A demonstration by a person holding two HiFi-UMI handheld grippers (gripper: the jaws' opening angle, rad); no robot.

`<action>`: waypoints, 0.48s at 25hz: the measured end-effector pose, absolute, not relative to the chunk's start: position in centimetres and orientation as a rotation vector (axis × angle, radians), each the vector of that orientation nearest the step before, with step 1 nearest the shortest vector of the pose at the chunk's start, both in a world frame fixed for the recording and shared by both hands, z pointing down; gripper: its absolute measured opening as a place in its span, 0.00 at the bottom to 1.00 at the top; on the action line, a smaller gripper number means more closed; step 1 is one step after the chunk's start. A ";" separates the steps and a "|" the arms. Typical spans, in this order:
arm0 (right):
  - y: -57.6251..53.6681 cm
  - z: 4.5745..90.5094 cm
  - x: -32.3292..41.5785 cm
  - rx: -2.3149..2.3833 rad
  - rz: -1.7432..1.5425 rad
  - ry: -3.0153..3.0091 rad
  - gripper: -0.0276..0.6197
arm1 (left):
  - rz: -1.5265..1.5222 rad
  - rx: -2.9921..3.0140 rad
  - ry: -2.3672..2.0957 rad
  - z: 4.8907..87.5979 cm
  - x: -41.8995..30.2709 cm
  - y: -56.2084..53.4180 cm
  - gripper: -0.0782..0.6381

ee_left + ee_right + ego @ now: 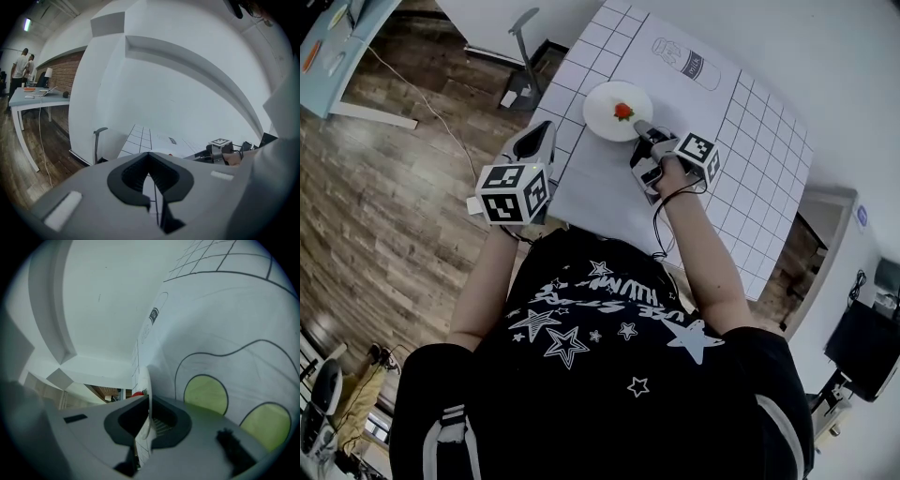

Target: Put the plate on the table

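From the head view, a white table (pixel 741 141) is carrying a gridded mat (pixel 609 178) with a milk bottle drawing (pixel 686 63) on it. A wooden floor (pixel 384 206) is spreading out to the side of my left fingers. My arms are both reaching forward. The right gripper (pixel 645 129) is pinching the near rim of the plate (pixel 605 117), which is lying over the mat just ahead of my fingertips with a small red thing (pixel 623 112) on it. I cannot tell whether the plate is touching the mat. The left gripper (pixel 544 136) is hanging beside the table's edge, apart from the plate.

In the left gripper view, the left gripper (pixel 149 157) is keeping its jaws together at the tips with nothing between them. Beyond them the table (pixel 138 138) is running toward a white wall (pixel 178 93). Far off to the side, a desk (pixel 33 96) is standing before a brick wall (pixel 63 70), with two people (pixel 21 65) behind it.

In the right gripper view, the right gripper (pixel 149 404) is pointing along the mat (pixel 225 310), where two green circles (pixel 206 392) are showing beside my fingers (pixel 164 425). The jaws are nearly together, clamping the plate (pixel 144 380) edge-on between them. The red thing (pixel 137 393) is peeking over the other jaw.
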State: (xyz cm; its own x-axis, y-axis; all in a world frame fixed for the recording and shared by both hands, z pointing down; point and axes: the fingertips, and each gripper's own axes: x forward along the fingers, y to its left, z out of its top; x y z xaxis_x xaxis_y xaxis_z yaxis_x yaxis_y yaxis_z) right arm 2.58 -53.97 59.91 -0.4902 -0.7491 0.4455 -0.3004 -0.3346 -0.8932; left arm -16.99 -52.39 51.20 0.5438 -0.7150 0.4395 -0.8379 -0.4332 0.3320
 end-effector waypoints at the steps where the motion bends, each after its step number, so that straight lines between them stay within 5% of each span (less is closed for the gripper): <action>1: -54.1 60.0 2.7 -1.356 -1.886 1.567 0.08 | 0.322 2.269 -1.250 51.3 -16.9 -52.5 0.12; 12: -54.6 60.3 2.7 -1.446 -1.890 1.642 0.08 | 0.331 2.289 -1.233 51.3 -16.2 -52.6 0.12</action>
